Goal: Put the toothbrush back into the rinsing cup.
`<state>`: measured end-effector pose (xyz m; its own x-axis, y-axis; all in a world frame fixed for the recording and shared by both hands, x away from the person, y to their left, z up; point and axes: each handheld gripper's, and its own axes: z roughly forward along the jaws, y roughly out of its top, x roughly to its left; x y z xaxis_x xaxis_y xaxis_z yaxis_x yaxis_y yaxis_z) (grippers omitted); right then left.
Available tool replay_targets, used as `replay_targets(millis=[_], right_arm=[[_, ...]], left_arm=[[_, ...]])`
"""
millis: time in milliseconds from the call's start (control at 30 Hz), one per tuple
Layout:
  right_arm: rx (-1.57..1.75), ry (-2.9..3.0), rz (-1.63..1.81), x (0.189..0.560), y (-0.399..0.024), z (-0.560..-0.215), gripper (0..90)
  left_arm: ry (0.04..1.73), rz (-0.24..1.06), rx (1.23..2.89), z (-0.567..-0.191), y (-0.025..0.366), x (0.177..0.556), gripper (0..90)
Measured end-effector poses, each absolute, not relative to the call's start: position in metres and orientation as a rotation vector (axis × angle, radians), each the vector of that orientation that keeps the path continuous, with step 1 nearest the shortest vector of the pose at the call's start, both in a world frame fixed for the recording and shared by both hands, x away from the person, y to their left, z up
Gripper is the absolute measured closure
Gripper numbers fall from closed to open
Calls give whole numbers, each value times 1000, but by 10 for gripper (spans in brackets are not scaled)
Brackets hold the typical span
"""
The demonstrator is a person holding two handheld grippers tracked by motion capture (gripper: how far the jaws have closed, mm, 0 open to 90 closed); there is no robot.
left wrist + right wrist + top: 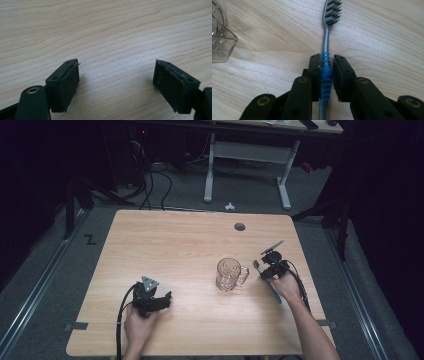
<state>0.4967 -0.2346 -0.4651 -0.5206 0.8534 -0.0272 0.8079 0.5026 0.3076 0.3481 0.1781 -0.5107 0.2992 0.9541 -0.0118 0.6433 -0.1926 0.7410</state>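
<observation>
— So, what does the toothbrush look like?

— It has a slim grey neck, dark and pale bristles at the head, and a blue ribbed grip lower on the handle. In the right gripper view it runs straight up between the jaws, head pointing away over the bare wood. In the high view it sits near the table's right edge, its blue handle end slanting back under the person's right hand.

— Any containers?

— One: a clear glass mug with a cut pattern and a handle, standing upright on the table just left of the toothbrush. It looks empty. Its handle points towards the right gripper.

— And that gripper?

— Its jaws are nearly together, with pads pressed against the blue ribbed part of the handle from both sides. Whether the brush is lifted off the wood, I cannot tell.

— The other one?

— The left gripper is well apart from the mug, near the front left of the table. Its jaws stand wide, nothing between them but wood grain.
</observation>
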Motion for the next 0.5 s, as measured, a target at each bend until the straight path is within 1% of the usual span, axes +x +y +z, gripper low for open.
replay_targets(millis=[333,500], right_arm=[[1466,2583,426,496,-237,-464,798],[1443,2576,470,492,-236,-459,798]], left_arm=[[1420,616,1925,-511,178,348,216],[1420,616,1925,-511,178,348,216]])
